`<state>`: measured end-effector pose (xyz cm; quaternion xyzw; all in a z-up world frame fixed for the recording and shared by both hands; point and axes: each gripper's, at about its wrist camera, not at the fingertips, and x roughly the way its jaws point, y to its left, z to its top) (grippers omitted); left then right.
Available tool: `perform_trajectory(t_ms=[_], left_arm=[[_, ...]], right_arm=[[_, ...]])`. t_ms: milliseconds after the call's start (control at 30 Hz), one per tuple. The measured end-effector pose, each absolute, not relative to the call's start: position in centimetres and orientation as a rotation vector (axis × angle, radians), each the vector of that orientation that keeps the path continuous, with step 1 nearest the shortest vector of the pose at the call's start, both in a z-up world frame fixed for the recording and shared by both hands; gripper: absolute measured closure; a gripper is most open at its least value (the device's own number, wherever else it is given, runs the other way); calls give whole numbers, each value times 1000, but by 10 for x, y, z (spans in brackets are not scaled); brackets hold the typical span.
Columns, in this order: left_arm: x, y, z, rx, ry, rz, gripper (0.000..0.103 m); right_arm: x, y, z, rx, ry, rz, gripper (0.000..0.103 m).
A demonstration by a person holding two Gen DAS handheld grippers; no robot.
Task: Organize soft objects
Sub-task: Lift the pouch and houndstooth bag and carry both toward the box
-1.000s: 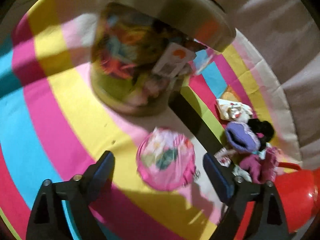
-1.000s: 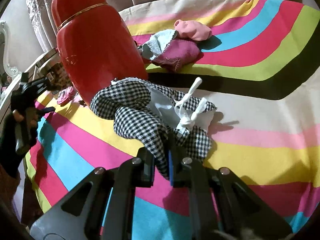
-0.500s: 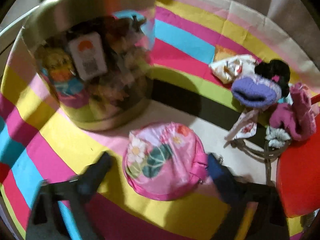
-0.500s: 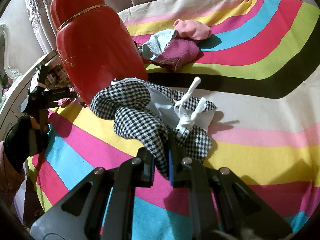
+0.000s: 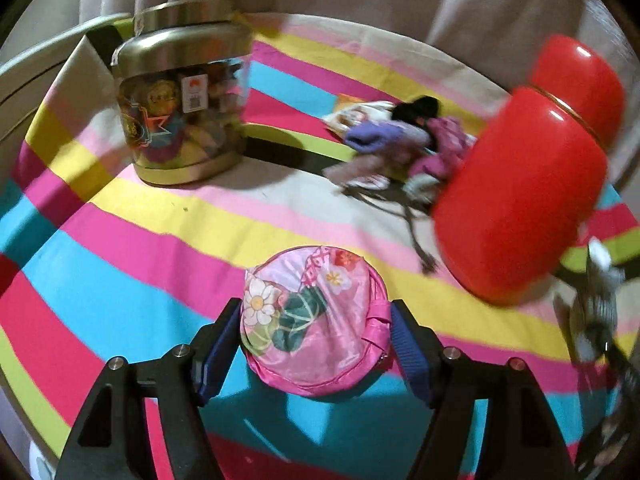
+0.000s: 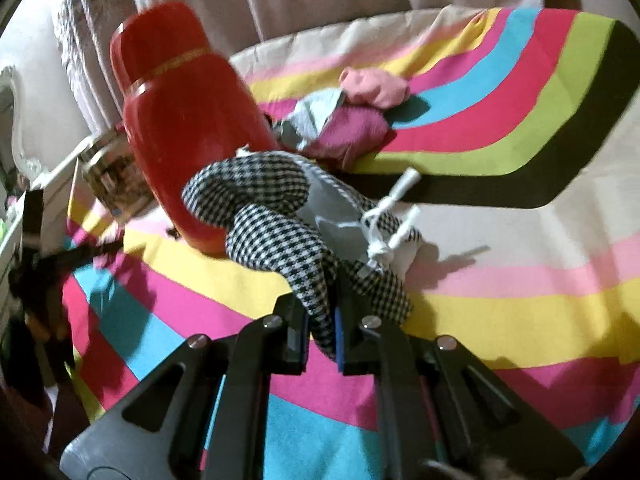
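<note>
On the striped bed, left tongs (image 5: 316, 344) now clamp the pink floral pouch (image 5: 314, 320), lifted clear since a second ago, right tongs (image 6: 322, 330) stay pinched on the checked cloth (image 6: 276, 236) beside the red flask (image 6: 180, 120), so sorting can proceed.

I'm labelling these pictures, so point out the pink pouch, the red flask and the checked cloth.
pink pouch (image 5: 316, 320), left wrist view, on its flowered top.
red flask (image 5: 520, 200), left wrist view, on its body.
checked cloth (image 6: 276, 236), right wrist view, on the fold above the jaws.
</note>
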<state>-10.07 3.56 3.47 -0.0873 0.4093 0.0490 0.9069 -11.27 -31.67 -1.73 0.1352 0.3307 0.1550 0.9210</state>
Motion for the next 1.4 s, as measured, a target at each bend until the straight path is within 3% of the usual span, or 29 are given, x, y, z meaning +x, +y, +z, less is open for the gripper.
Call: perform_trajectory(t_ms=[667,1400], left_arm=[[-180,-5,70,-91,750,-13,30],[-249,55,89,-104,712,147,30]], right_arm=[[-178,-289,53,292,569,474,91],[-219,-196,81,141,587,719,91]])
